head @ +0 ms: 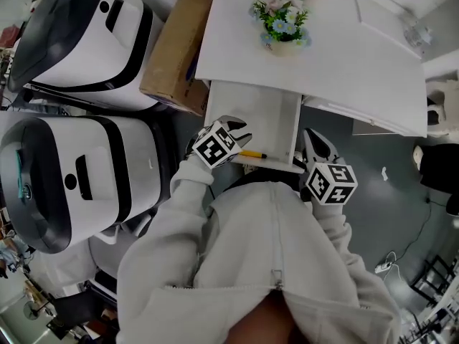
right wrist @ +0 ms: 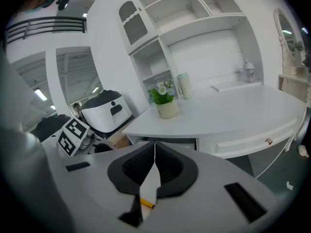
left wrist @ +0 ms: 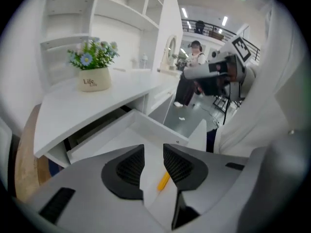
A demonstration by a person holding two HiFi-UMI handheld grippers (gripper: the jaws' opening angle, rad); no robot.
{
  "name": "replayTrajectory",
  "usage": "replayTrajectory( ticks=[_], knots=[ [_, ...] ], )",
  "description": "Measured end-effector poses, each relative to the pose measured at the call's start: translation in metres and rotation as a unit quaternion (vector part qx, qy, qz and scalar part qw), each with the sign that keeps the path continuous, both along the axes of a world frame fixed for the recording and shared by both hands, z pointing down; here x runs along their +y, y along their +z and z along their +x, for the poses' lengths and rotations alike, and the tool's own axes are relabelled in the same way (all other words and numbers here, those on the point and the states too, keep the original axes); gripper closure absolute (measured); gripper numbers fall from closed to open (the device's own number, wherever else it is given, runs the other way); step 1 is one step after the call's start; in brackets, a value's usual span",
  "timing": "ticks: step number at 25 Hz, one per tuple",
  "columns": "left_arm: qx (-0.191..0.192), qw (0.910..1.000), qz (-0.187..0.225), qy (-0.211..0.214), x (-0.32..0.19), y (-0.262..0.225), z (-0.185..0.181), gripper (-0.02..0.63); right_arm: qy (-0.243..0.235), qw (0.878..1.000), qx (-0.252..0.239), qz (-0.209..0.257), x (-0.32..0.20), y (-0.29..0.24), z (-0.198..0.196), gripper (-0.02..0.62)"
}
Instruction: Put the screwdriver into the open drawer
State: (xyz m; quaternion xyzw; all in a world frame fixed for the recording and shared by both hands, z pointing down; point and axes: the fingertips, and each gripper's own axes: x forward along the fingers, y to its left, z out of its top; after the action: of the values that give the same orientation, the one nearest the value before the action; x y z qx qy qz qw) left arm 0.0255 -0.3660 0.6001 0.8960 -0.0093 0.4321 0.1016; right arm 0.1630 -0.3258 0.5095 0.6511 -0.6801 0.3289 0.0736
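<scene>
where the screwdriver (head: 252, 153) lies: inside the open drawer (head: 267, 113), crosswise along its near front edge, flat on the white floor; neither of your grippers is touching it.
screwdriver, build: a slim yellow handle with what looks like a dark end to its right; too small to say more.
screwdriver, handling: likely light and stiff, nothing to bend or break; the handle looks smooth and round, so expect it to roll on the drawer floor and to slip in a weak pinch.
screwdriver, where to grip: if you must lift it again, close across the middle of the yellow handle with the pads square to it, not on the thin end.
left gripper (left wrist: 153, 154): just above and to the left of the screwdriver, pointing down at the drawer; jaws spread with nothing pinched, the yellow handle showing through the gap well below the pads.
right gripper (right wrist: 154, 152): at the drawer's near right corner, off to the right of the screwdriver; jaws pressed together and empty.
drawer: pulled out towards you from under the white desk (head: 323, 56), otherwise bare.
desk top: a flower pot (head: 283, 26) stands at the far side, well apart from the drawer.
task: to judge by where the screwdriver rests, the placing looks done.
</scene>
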Motion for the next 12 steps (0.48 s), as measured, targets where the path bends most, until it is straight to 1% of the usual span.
replayTrajectory(
  ticks=[1, 3, 5, 7, 9, 12],
  knots=[
    [0.024, 0.9994, -0.005, -0.024, -0.002, -0.009, -0.001, 0.474, -0.002, 1.0, 0.001, 0.003, -0.003, -0.002, -0.001, 0.563],
    [0.07, 0.9947, -0.012, -0.075, -0.007, -0.029, -0.003, 0.486, -0.006, 1.0, 0.003, 0.007, -0.006, -0.004, -0.001, 0.563],
    [0.111, 0.9849, -0.004, -0.132, -0.016, -0.047, -0.009, 0.512, -0.008, 1.0, 0.006, 0.009, -0.009, -0.006, -0.001, 0.563],
    [0.149, 0.97, 0.014, -0.192, -0.03, -0.066, -0.018, 0.537, -0.01, 1.0, 0.01, 0.011, -0.013, -0.007, -0.001, 0.563],
    [0.185, 0.9521, 0.033, -0.241, -0.044, -0.085, -0.026, 0.546, -0.013, 1.0, 0.012, 0.015, -0.018, -0.008, -0.003, 0.563],
    [0.239, 0.925, 0.062, -0.289, -0.057, -0.113, -0.038, 0.555, -0.019, 0.999, 0.011, 0.023, -0.025, -0.011, -0.01, 0.563]
  ],
)
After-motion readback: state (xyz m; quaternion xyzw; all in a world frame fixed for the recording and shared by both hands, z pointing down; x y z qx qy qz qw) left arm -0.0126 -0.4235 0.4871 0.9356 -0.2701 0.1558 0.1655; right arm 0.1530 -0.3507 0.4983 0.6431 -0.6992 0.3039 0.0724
